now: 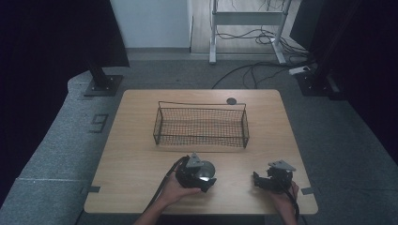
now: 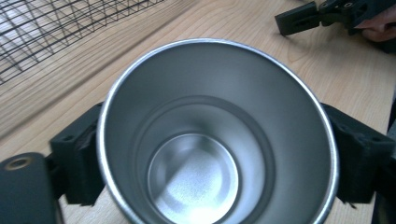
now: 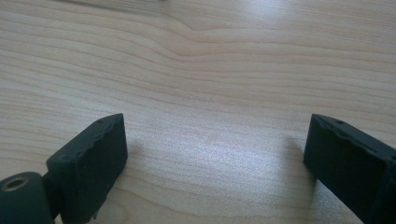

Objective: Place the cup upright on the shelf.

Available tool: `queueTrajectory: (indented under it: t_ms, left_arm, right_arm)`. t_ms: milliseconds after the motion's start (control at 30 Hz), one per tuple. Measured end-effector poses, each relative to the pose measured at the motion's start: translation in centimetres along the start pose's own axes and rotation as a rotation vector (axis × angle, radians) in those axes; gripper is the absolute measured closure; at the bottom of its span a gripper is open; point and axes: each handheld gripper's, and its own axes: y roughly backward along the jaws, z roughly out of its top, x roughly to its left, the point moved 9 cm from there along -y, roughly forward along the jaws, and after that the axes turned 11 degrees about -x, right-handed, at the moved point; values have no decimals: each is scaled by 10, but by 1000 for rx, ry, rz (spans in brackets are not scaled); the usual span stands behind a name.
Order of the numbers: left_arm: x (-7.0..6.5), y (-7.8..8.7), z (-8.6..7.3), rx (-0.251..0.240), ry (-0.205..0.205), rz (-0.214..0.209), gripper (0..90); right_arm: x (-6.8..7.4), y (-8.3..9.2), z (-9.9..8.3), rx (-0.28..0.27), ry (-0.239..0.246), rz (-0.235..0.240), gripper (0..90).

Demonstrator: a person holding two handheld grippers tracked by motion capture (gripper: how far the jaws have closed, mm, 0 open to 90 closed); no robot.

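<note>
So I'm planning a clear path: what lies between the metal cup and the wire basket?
Bare wood. In the high view, a plain strip of table separates the metal cup, held in the left tool, from the wire basket.

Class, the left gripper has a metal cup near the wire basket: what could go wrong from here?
1. The steel cup is smooth and round, held only at its sides by the left gripper, so it might slip or twist.
2. Lifted too low, it could catch the wire basket rim.
3. The right gripper rests open close by, so a swing could strike it.
</note>
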Motion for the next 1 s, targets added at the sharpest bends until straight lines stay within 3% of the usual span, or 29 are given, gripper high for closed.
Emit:
queueTrajectory:
  t_ms: [300,1000]
  left_arm:
    - [3,3,-1,-4,-20,15,141]
    - [21,45,18,-88,-11,21,143]
  right_arm:
    - [0,0,0,0,0,0,60]
    - [0,0,0,0,0,1,62]
